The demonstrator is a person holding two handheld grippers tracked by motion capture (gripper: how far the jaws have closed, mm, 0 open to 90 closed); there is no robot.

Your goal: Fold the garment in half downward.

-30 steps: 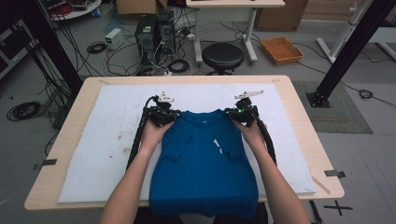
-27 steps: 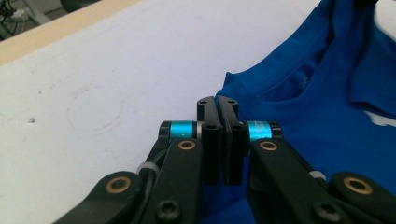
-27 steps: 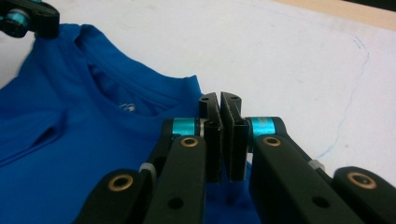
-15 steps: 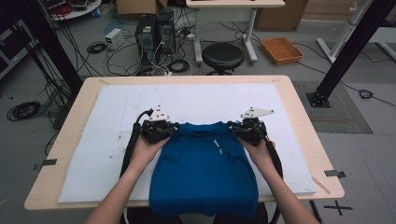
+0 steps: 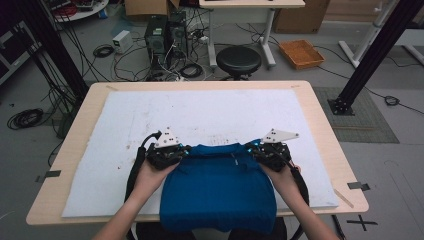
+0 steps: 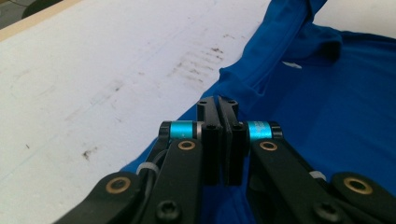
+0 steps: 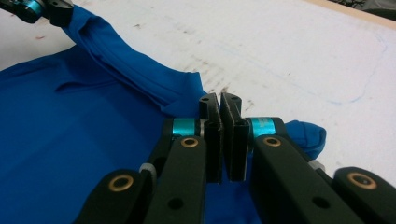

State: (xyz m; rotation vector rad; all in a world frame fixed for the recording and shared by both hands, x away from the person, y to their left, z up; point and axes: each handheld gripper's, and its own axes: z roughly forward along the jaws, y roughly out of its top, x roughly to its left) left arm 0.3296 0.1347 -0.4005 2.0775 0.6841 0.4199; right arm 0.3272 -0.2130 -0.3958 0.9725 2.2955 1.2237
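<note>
A blue shirt lies on the white mat, its lower part hanging over the table's near edge. My left gripper is shut on the shirt's far left corner. My right gripper is shut on the far right corner. In the left gripper view the jaws are pressed together over a fold of the blue shirt. In the right gripper view the right gripper pinches the bunched edge of the shirt, and the left gripper holds the opposite corner at top left.
The wooden table carries the white mat, which has faint dark marks in its middle. Beyond the table stand a black stool, a computer tower with cables and an orange tray on the floor.
Both grippers have drawn back toward the person with the shirt's far edge in them. The shirt has slid nearer and hangs further over the front edge.
</note>
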